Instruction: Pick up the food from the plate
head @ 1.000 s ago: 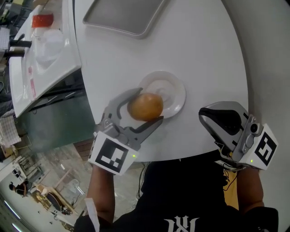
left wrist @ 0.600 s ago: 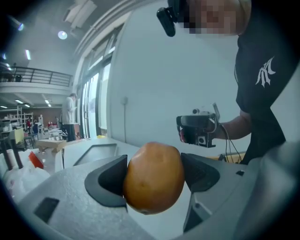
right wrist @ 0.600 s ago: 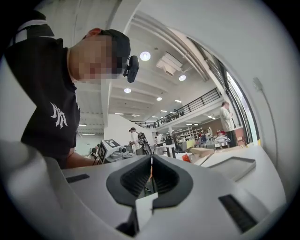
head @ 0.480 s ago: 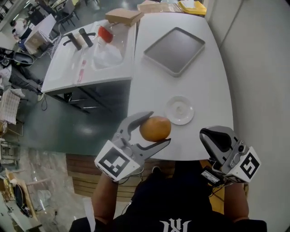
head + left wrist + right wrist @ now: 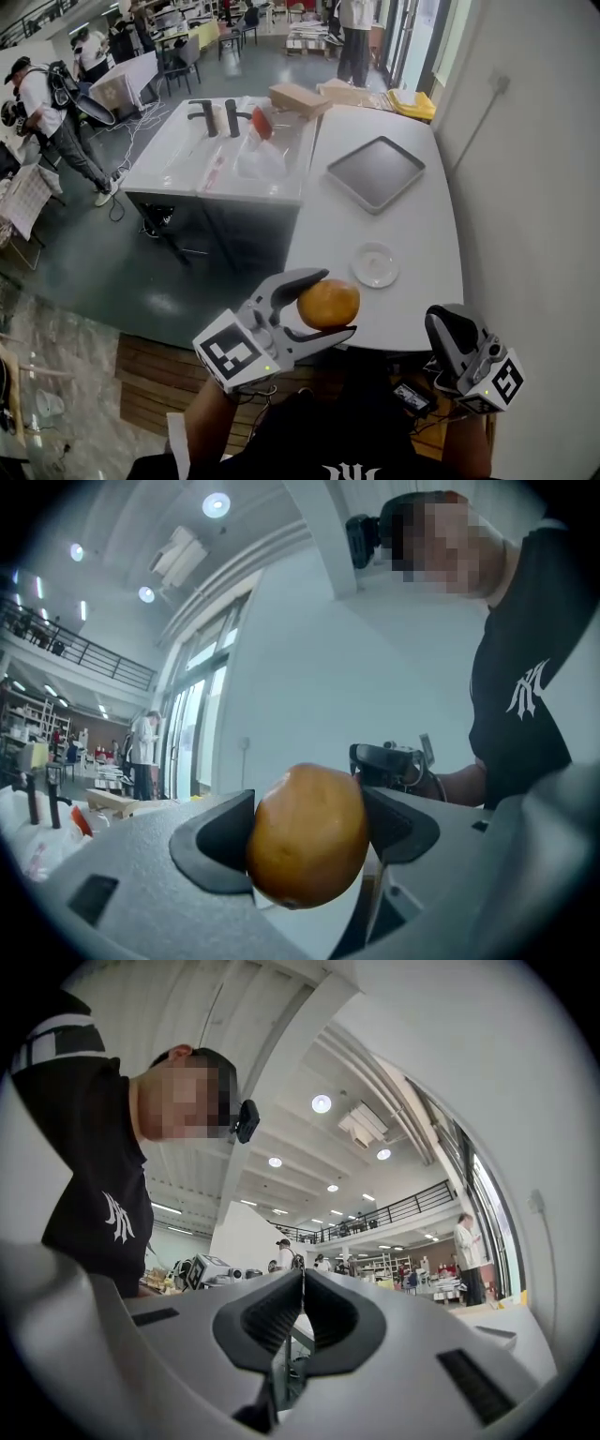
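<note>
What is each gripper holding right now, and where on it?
The left gripper clamps the round orange-brown food by its two opposite sides; the right gripper is shut, empty.

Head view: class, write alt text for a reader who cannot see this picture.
The left gripper is shut on a round orange-brown food, held up near the white table's front edge, apart from the empty white plate. The right gripper is shut and empty, low at the right. A grey tray lies farther back on the table.
</note>
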`<state>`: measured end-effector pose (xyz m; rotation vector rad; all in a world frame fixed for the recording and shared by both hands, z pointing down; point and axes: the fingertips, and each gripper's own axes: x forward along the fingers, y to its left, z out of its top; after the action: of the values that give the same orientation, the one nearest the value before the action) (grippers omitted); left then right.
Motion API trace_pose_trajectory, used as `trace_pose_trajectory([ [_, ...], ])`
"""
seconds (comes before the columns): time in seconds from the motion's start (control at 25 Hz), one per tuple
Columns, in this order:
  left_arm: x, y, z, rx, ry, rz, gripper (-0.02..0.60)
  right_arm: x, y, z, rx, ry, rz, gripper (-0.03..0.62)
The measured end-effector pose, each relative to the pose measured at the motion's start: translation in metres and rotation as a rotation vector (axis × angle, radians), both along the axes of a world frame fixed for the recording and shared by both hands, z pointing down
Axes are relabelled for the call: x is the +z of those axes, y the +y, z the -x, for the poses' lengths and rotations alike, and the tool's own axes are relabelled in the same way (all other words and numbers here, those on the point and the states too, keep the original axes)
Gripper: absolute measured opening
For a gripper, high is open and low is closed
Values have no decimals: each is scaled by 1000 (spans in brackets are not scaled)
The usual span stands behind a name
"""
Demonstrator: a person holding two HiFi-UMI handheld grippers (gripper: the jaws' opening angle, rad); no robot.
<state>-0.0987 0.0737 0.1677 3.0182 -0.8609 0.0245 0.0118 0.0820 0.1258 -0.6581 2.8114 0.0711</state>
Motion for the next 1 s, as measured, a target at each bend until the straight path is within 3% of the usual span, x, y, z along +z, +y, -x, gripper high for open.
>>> trace_pose_trajectory([
  [0.32,-47,44,-6,92,166,4,364,-20,46,-7,24,71,-66,3],
  [0.6,-76,59,-32,161,174,-20,364,-31,50,-33,18,9,-31,3],
  [1.0,-63,58,-75,125,105,31,364,-25,53,-60,-67,21,31,3],
])
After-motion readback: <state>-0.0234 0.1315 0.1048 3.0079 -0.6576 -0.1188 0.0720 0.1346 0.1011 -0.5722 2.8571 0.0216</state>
